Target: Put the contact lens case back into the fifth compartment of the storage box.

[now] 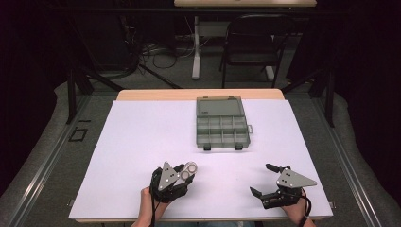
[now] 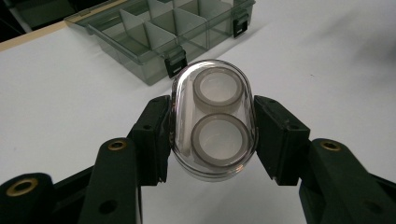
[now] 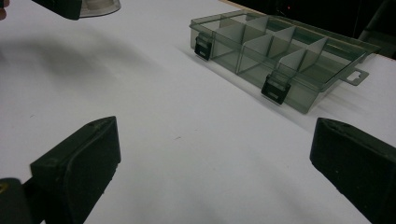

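left gripper view: left gripper [image 2: 212, 133] jaws clamp a clear case [image 2: 214, 119] holding 2 rings; right gripper [image 1: 265, 182] jaws apart, empty.

On the worktop [image 1: 142, 142]: one grey plastic box [image 1: 222, 123] with dividers, lid open, two black latches on its front edge. Two tools: left tool [image 1: 176, 177] and right tool [image 1: 267, 182]. One clear oval case [image 2: 214, 119], pressed between the two jaws of the left tool; inside it two round rings, one above the other. Behind the worktop one black chair [image 1: 250, 45].
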The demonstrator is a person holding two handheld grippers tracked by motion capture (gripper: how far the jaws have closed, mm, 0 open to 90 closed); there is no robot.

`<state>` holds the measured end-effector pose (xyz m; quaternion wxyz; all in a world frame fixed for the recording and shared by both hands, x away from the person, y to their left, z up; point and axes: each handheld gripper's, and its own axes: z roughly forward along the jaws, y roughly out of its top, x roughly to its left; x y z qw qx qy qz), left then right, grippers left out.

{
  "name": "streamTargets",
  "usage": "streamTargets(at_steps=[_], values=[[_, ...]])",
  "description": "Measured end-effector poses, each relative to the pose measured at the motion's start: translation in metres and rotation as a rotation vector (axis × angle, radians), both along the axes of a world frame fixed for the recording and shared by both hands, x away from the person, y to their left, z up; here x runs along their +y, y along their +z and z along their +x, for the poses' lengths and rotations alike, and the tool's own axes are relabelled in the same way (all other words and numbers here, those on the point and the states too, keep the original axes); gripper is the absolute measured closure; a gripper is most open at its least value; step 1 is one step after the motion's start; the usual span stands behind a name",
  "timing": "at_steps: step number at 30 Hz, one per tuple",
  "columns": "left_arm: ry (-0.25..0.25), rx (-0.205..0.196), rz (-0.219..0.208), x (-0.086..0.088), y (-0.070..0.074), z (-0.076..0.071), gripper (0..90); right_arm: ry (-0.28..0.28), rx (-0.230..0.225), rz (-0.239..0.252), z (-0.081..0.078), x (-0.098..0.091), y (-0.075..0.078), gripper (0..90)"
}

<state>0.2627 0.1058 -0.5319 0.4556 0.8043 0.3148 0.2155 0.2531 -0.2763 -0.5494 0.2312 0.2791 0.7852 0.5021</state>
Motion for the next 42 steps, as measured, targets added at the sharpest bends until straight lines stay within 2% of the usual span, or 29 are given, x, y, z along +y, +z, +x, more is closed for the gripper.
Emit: streamTargets(at_steps=[15,27,37,42], values=[[0.0,-0.015,-0.006,-0.004,0.005,0.014,49.2,-0.001,-0.003,0.004,-0.001,-0.001,0.001,1.5],[0.004,-0.02,-0.028,-0.005,0.009,0.024,49.2,-0.003,-0.004,0.007,-0.001,-0.001,0.001,1.5],[-0.001,-0.028,-0.012,-0.005,0.013,0.028,49.2,-0.009,-0.003,0.01,-0.001,-0.001,0.001,1.5],[0.005,-0.02,-0.029,-0.005,0.015,0.032,49.2,-0.01,0.003,0.006,0.0,0.001,0.0,1.6]])
